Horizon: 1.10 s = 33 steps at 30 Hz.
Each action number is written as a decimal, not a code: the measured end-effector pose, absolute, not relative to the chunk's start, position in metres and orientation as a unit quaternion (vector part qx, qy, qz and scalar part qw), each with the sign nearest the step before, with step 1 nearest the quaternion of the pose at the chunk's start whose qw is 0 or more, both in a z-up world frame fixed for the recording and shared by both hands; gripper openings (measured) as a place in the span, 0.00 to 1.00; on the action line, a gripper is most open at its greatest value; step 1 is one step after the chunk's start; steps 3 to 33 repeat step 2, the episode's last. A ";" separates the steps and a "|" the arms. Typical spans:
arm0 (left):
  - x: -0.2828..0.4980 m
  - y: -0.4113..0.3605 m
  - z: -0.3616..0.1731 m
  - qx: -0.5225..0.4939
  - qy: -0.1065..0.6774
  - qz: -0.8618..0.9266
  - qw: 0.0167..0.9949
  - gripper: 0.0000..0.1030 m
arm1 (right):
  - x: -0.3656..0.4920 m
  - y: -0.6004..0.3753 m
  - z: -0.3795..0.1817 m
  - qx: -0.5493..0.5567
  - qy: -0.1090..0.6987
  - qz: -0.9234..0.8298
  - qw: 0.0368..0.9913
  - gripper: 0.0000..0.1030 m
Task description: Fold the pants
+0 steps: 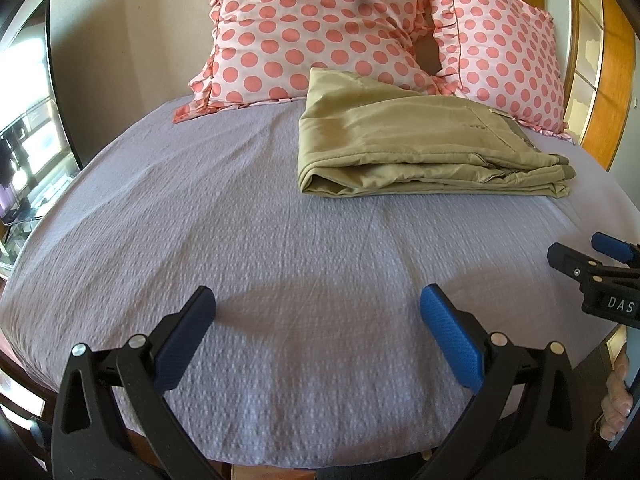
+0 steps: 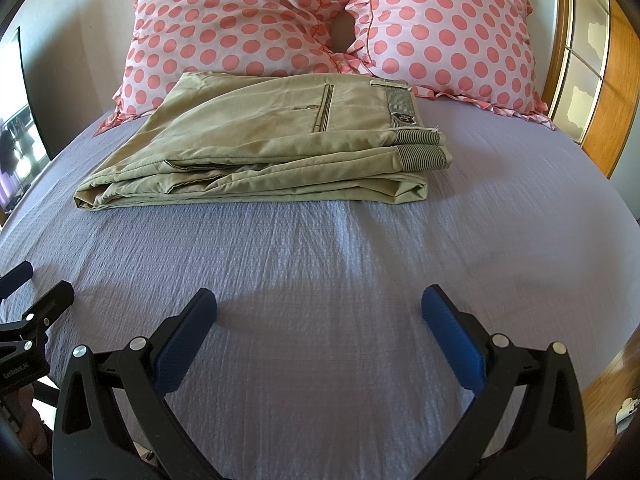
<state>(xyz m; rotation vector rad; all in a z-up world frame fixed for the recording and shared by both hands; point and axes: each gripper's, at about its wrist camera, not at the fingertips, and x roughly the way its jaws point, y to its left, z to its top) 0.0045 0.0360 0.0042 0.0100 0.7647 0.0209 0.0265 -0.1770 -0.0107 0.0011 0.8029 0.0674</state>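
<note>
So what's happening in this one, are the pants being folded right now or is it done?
It looks done. The khaki pants lie folded in a compact stack on the lavender bedsheet, just in front of two polka-dot pillows. Nothing is being handled: the left gripper and right gripper both sit over bare sheet short of the pants, jaws wide open and empty.

Khaki pants (image 2: 256, 140), lilac bedsheet (image 2: 320, 260), pink pillows (image 2: 240, 20) with coral polka dots
</note>
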 end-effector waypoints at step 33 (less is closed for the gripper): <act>0.005 0.035 0.004 0.006 0.371 0.010 0.929 0.98 | 0.027 -0.177 -0.011 0.000 0.391 0.033 0.920 0.99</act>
